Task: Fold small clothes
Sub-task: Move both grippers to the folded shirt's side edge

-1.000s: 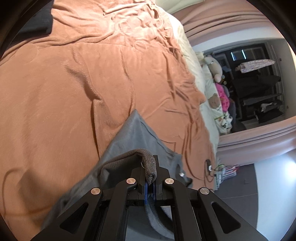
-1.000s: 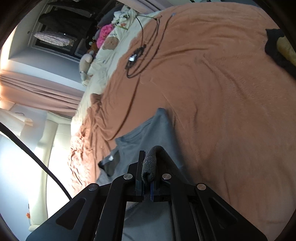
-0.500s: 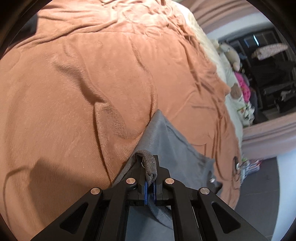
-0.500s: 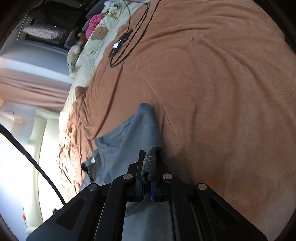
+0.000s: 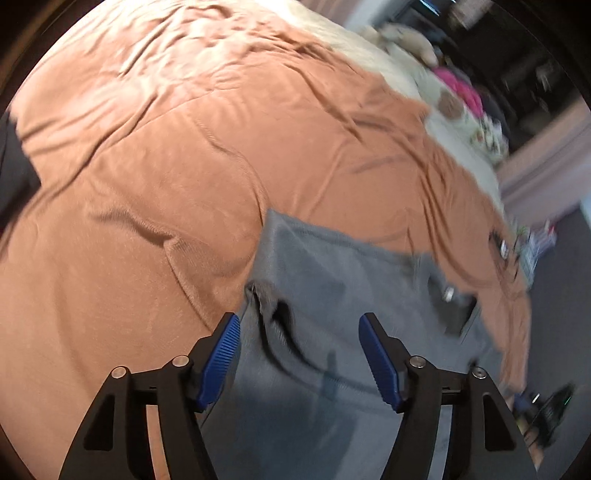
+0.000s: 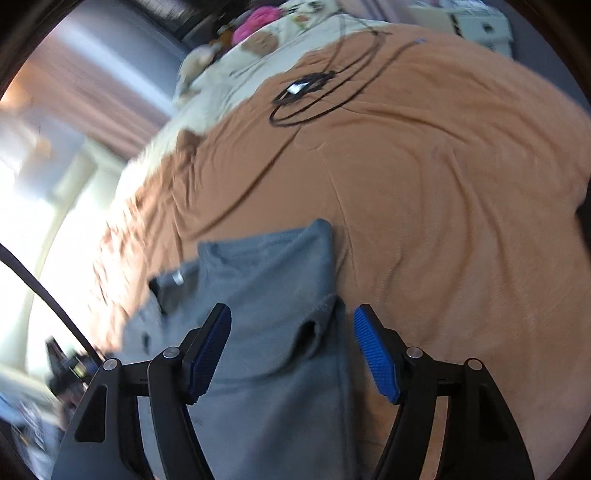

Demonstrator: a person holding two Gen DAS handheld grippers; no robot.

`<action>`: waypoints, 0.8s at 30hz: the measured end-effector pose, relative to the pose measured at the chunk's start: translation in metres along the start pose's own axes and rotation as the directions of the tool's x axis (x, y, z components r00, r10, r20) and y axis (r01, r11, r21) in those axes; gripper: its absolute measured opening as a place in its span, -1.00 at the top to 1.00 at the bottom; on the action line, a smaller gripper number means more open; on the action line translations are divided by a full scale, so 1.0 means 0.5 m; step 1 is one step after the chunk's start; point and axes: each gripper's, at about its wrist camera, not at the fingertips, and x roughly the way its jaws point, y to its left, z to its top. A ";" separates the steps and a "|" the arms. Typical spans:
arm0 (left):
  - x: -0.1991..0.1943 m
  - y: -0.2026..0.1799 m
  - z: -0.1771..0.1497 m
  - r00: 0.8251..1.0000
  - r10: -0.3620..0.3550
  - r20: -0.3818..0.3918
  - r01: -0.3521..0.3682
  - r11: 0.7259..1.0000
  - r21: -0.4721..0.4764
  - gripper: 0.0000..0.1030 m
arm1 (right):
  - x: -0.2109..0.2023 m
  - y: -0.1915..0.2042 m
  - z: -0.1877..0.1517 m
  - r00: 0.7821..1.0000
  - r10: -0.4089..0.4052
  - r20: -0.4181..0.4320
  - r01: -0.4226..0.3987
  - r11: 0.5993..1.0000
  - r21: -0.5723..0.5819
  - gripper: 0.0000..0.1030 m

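Left claw (image 5: 299, 354): spread wide, blue pads apart, pinching nothing; it hangs over the grey cloth at 6 o'clock in the left wrist view.
Right claw (image 6: 291, 350): also spread wide and empty, low at 6 o'clock in the right wrist view, over the same cloth.
Grey garment (image 5: 332, 302): lies on the bed directly under both claws, folded over itself, reaching from 6 o'clock up to about the middle of each view. A loose cuff or hem end (image 5: 266, 295) rests on top of it just beyond the left claw's pads; in the right wrist view a like end (image 6: 325, 314) sits just inside the right pad. A small metal button (image 5: 448, 293) shows toward 3 o'clock.
Blanket (image 5: 166, 166): orange-brown, wrinkled, under the garment and filling most of both views.
Cable (image 6: 314, 96): black, coiled on the blanket toward 12 o'clock in the right wrist view, well apart from the garment.
Far edge: cream bedding with soft toys (image 6: 258, 18), blurred, at 12 o'clock.
Containers: none can be made out; the background is too blurred to tell.
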 end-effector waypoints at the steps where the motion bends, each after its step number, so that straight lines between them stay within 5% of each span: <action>1: 0.002 -0.007 -0.005 1.000 0.024 -0.019 -0.023 0.999 0.037 -0.42 | -0.001 0.005 -0.005 1.000 -0.013 -0.024 0.012 0.999 -0.038 -0.32; 15: 0.042 -0.032 -0.071 0.960 0.255 -0.115 -0.201 0.915 0.350 -0.53 | 0.034 0.088 -0.008 0.974 -0.177 -0.140 0.128 0.945 -0.300 -0.32; 20: 0.084 -0.033 -0.085 0.933 0.339 -0.120 -0.256 0.860 0.441 -0.53 | 0.071 0.088 -0.014 0.952 -0.251 -0.175 0.179 0.921 -0.345 -0.32; 24: 0.114 -0.027 -0.079 0.922 0.368 -0.120 -0.277 0.843 0.461 -0.55 | 0.113 0.102 -0.026 0.929 -0.323 -0.179 0.229 0.885 -0.406 -0.32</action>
